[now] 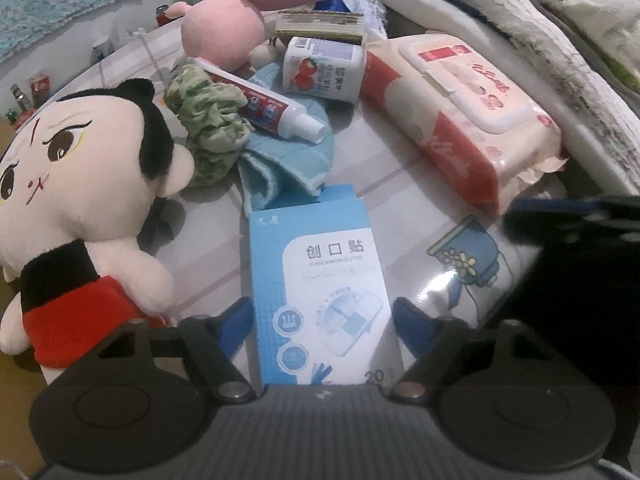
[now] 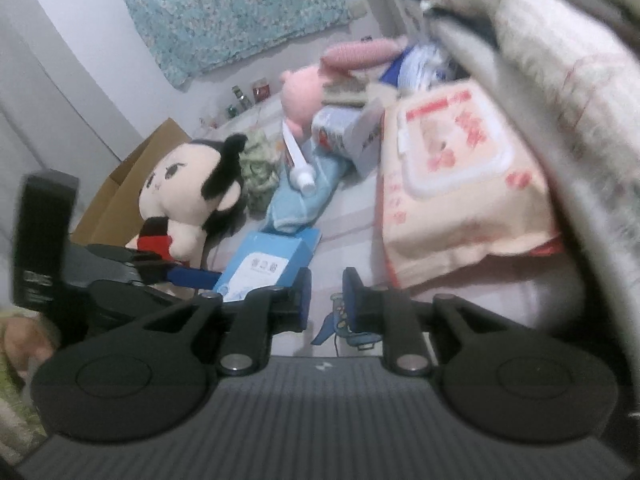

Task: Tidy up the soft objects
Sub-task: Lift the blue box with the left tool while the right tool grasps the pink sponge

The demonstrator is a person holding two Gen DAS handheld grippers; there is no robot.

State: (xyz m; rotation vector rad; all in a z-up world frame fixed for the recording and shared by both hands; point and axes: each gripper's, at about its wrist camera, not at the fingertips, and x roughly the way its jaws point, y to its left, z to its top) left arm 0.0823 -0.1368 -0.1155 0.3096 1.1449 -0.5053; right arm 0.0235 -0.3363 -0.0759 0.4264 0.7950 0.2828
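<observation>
- The black-haired plush doll [image 1: 76, 184] lies on the table [image 1: 400, 184] at about nine o'clock in the left wrist view, leaning off the table's near-left edge. It seems to be the soft thing nearest to hand.
- The pink plush rabbit [image 1: 224, 28] sits far back at twelve o'clock, wedged against a stack of books [image 1: 320, 26]. A green scrunchie [image 1: 208, 120] and a folded blue cloth [image 1: 288, 160] lie between the two toys, at about eleven o'clock.
- A toothpaste tube [image 1: 260, 100] rests across the scrunchie and cloth, so it likely has to come off before those two are lifted.
- The left gripper [image 1: 324, 320] is open wide, its blue fingertips standing either side of a blue plaster box [image 1: 320, 280] without touching it. The box is a hard item in the way, which probably explains the straddle.
- The right gripper [image 2: 326, 300] hangs low over the table at six o'clock in its own view, fingers apart by a narrow gap and holding nothing.
- A wet-wipes pack [image 1: 460, 116] lies at two o'clock, and a milk carton [image 1: 324, 68] lies at twelve, beside the rabbit.
- A cardboard box [image 2: 124, 188] stands open beyond the doll at nine o'clock in the right wrist view, a plausible bin for the soft things.
</observation>
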